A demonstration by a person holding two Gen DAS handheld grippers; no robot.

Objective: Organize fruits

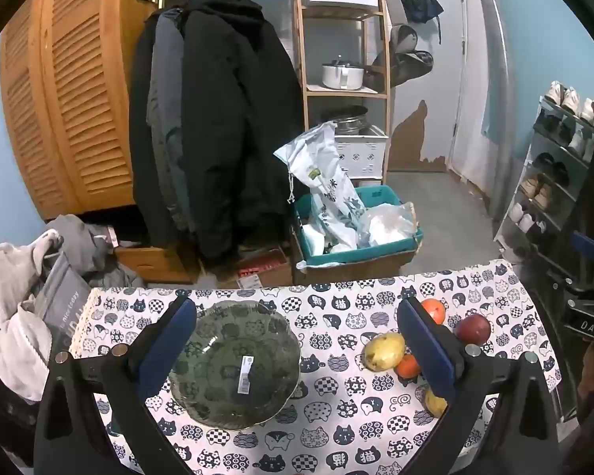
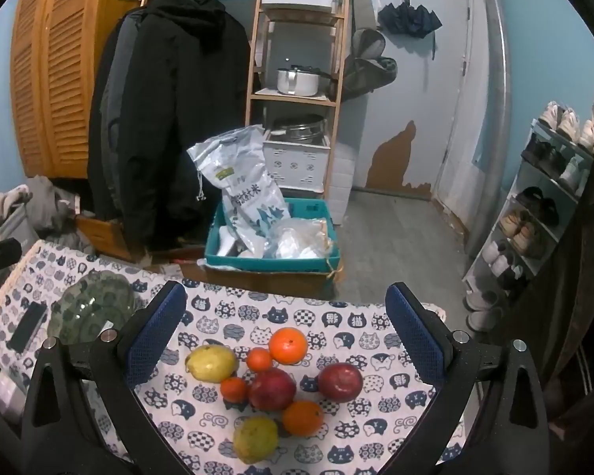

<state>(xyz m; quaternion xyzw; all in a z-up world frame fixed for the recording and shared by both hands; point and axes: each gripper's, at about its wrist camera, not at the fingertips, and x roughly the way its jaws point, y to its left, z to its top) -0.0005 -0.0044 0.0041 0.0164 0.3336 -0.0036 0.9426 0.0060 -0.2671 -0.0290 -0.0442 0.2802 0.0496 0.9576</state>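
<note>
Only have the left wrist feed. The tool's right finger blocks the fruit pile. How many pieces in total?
Observer: Eight fruits, one cluster in front of the open right tool.
Operator: I see one red apple. Any more?
Observer: Yes, a second red apple in the cluster's middle, touching a small orange.
Operator: Anything left of the bowl?
Observer: A flat dark object lies on the tablecloth just left of the green bowl.
</note>
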